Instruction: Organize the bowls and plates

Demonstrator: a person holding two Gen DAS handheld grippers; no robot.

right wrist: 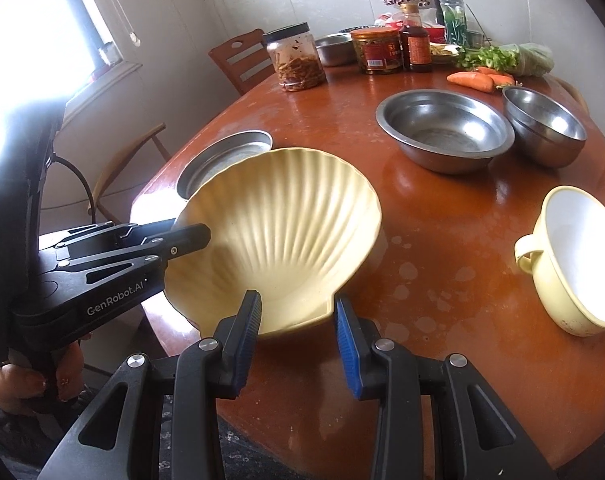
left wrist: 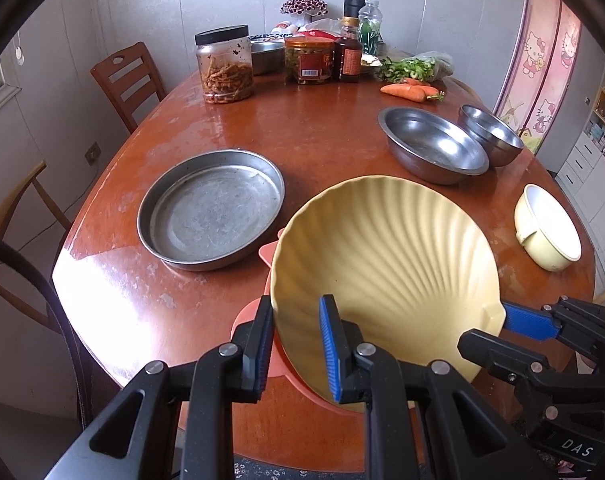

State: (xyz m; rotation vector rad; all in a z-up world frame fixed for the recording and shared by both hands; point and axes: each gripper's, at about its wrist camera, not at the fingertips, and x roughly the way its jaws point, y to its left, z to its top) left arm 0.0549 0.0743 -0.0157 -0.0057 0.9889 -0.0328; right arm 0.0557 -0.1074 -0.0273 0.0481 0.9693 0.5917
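A yellow shell-shaped plate (left wrist: 386,264) (right wrist: 286,232) is tilted up at the table's near edge, over a pink plate (left wrist: 270,258) lying under it. My left gripper (left wrist: 296,340) has its fingers on either side of the yellow plate's near-left rim and holds it. My right gripper (right wrist: 298,332) is open around the plate's hinge end; in the left wrist view (left wrist: 530,322) it reaches the plate's right edge. A flat round metal pan (left wrist: 211,209) lies to the left. A wide steel bowl (left wrist: 432,144), two nested steel bowls (left wrist: 492,134) and a cream handled bowl (left wrist: 548,232) stand to the right.
At the far end of the wooden table (left wrist: 310,128) stand jars (left wrist: 225,64), sauce bottles (left wrist: 348,54), a steel bowl (left wrist: 267,54), carrots (left wrist: 408,91) and greens (left wrist: 416,66). Wooden chairs (left wrist: 128,80) stand at the left, a cabinet (left wrist: 598,160) at the right.
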